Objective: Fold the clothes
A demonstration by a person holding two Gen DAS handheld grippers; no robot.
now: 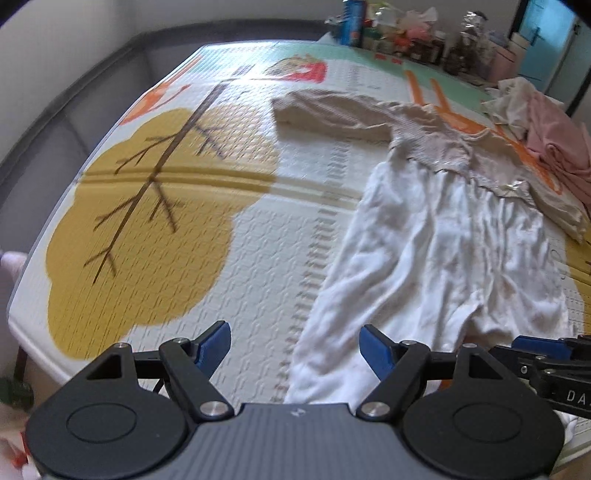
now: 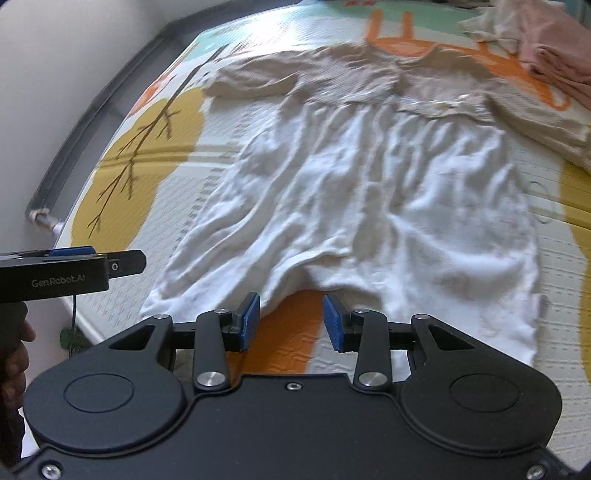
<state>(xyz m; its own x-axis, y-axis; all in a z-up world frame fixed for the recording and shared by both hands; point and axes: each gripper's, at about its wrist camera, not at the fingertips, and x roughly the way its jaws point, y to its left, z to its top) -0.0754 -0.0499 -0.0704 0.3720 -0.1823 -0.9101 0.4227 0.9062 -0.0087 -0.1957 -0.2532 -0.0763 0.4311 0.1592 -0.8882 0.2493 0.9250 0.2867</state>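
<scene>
We see the white dress with a beige knitted top point(image 2: 369, 166) spread flat and unfolded, hem at the near edge of the patterned foam play mat point(image 1: 155, 236); folding is all ahead. The left gripper point(image 1: 294, 347) gapes wide, empty. The right gripper point(image 2: 291, 319) stands part-open, empty, above the hem. No containers show; a pink-and-cream clothes heap point(image 1: 546, 133) waits at the far right corner.

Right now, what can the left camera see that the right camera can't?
Only the left wrist view shows the cluttered shelf of bottles and jars beyond the mat. Only the right wrist view shows a hand holding the left gripper from the side. Both show the white and beige dress spread on the play mat, and the pink clothes pile.
</scene>
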